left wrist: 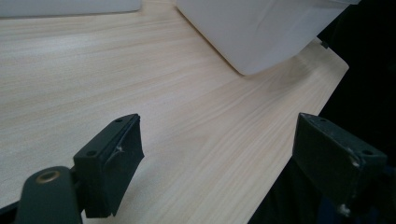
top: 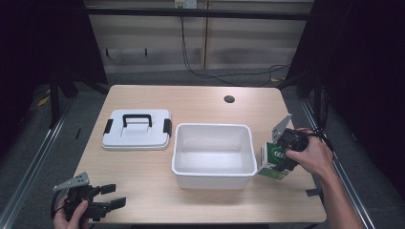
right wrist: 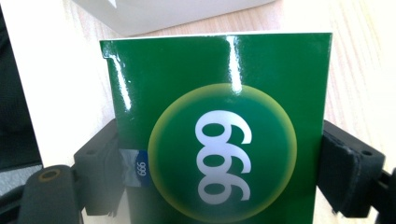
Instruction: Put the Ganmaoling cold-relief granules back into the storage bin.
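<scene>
While the left claw (top: 113, 196) gapes empty over the counter (top: 143, 167), the right claw (right wrist: 219, 163) clamps a green box (right wrist: 219, 116), white bin (top: 212, 155) just beside.

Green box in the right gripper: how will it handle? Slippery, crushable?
The green box looks like glossy card: glare streaks on its face suggest a slick surface that might slip. Its flat faces and sharp edges suggest it is fairly stiff, though thin card could dent if squeezed. The right gripper clamps its sides, so it seems light.
</scene>
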The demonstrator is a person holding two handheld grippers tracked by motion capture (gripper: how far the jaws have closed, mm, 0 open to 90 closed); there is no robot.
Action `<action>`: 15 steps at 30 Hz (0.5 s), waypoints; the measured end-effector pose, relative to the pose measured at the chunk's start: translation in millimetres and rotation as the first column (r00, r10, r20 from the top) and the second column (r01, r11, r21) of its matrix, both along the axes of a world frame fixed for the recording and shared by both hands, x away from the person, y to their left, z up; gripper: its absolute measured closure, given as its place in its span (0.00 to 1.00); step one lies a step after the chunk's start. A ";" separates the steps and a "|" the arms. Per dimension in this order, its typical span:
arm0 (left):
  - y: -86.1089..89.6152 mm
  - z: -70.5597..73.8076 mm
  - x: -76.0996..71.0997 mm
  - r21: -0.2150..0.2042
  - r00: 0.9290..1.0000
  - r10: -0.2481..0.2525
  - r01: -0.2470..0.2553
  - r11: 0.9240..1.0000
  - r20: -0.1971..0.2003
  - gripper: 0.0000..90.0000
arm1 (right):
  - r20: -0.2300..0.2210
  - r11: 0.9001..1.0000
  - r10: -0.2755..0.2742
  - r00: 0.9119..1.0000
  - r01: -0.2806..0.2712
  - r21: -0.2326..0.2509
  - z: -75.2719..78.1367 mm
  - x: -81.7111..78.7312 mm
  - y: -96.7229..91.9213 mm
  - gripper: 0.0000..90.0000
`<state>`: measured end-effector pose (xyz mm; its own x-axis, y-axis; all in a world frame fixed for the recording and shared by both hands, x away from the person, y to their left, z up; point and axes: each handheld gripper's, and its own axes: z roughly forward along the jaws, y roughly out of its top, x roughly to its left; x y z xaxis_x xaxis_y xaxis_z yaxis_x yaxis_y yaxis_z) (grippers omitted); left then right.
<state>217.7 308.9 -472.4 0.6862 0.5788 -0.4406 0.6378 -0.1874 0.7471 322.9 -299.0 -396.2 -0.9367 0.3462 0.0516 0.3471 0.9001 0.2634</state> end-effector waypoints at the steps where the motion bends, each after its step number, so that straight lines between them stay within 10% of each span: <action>1: 0.1 0.1 -0.1 0.000 1.000 -0.001 0.001 1.000 0.001 0.18 | 0.005 1.000 0.002 1.000 -0.002 0.009 -0.4 -0.6 -1.5 0.17; 15: -1.2 0.0 -0.2 0.004 1.000 0.006 -0.006 1.000 -0.002 0.18 | 0.061 0.980 -0.075 0.995 0.063 0.188 0.2 -20.4 -27.2 0.17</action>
<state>217.5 307.7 -472.4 0.6821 0.5843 -0.4397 0.6403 -0.1867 0.7451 302.5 -326.2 -396.0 -0.9144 0.4006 0.0582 0.3825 0.8080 0.4482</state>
